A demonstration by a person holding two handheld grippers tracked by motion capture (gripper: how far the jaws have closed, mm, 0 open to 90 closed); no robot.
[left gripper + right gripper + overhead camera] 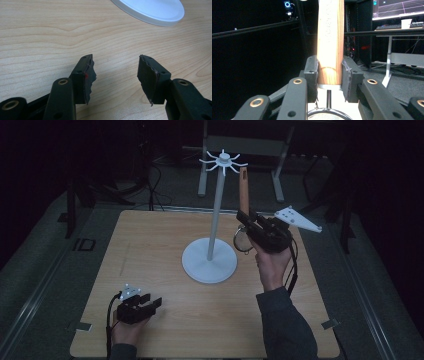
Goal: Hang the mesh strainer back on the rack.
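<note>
Right gripper [248, 222] raised over the table's right side, jaws clamped on the wooden handle of a small metal mesh strainer [244, 195]. Handle points up, wire ring hangs below the jaws. It sits just right of the white hook stand's [210, 262] pole, near its spoked top, not touching. Left gripper [150, 302] rests near-left on the light wooden table [150, 250], jaws wide, nothing between them.

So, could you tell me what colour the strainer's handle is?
Light brown wood handle, clearest in the right gripper view.
</note>
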